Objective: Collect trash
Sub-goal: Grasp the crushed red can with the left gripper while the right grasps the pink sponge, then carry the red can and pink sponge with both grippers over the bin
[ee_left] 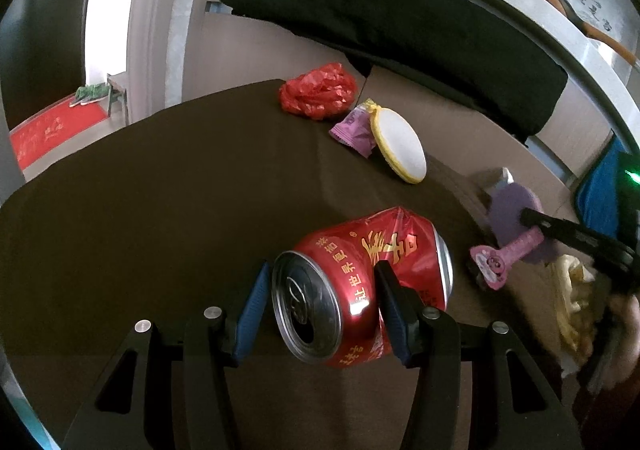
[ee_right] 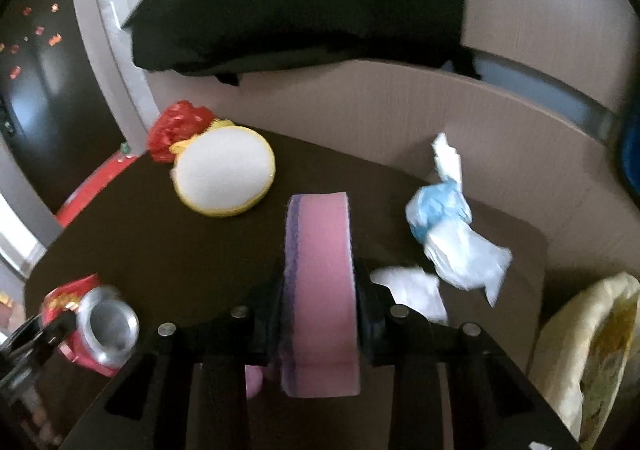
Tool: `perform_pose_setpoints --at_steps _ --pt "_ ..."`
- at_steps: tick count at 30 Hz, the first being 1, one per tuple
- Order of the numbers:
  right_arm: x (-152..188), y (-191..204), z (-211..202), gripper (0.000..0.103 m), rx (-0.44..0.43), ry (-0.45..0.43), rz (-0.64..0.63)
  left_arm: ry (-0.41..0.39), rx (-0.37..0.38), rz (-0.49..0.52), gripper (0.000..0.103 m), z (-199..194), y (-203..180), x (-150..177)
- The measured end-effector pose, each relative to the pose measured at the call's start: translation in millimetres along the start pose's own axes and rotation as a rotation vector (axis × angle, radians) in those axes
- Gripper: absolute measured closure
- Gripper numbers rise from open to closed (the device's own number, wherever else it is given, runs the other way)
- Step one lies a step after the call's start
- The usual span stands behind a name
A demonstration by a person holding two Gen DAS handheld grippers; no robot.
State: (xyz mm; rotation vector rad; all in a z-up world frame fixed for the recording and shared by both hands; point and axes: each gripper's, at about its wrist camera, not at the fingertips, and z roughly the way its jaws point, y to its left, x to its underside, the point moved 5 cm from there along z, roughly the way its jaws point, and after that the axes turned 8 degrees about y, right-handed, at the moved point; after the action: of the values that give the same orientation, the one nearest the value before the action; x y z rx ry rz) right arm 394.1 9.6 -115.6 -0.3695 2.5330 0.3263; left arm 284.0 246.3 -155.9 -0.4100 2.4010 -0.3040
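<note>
My left gripper is shut on a dented red drink can held over the dark brown table; the can also shows in the right wrist view. My right gripper is shut on a pink and purple sponge brush, also seen in the left wrist view. A crumpled red plastic bag, a purple wrapper and a round yellow-rimmed white pad lie at the far side. A blue and white crumpled wrapper and white tissue lie to the right.
A black cloth hangs over the beige seat back behind the table. A yellowish bag or bowl sits at the table's right edge. A red doormat lies on the floor at left.
</note>
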Motion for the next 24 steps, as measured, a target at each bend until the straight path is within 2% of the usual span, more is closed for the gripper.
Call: perform_pose_setpoints --at_steps 4,8,13,24 --pt "20.0 -5.9 -31.4 0.075 -0.037 -0.031 0.002 0.016 0.013 -0.03 0.049 3.3 0.3 0.4" --pt "47.3 -12.5 -39.8 0.075 -0.078 0.005 0.022 0.017 0.013 -0.031 0.049 4.7 -3.7 0.6" --pt "74.0 -19.3 -50.3 0.075 -0.037 -0.01 0.021 0.018 0.003 0.022 0.05 2.4 -18.7 1.1" --pt "82.2 -23.0 -68.9 0.075 -0.059 -0.05 0.029 -0.045 -0.012 0.104 0.05 -29.5 -55.4 -1.2"
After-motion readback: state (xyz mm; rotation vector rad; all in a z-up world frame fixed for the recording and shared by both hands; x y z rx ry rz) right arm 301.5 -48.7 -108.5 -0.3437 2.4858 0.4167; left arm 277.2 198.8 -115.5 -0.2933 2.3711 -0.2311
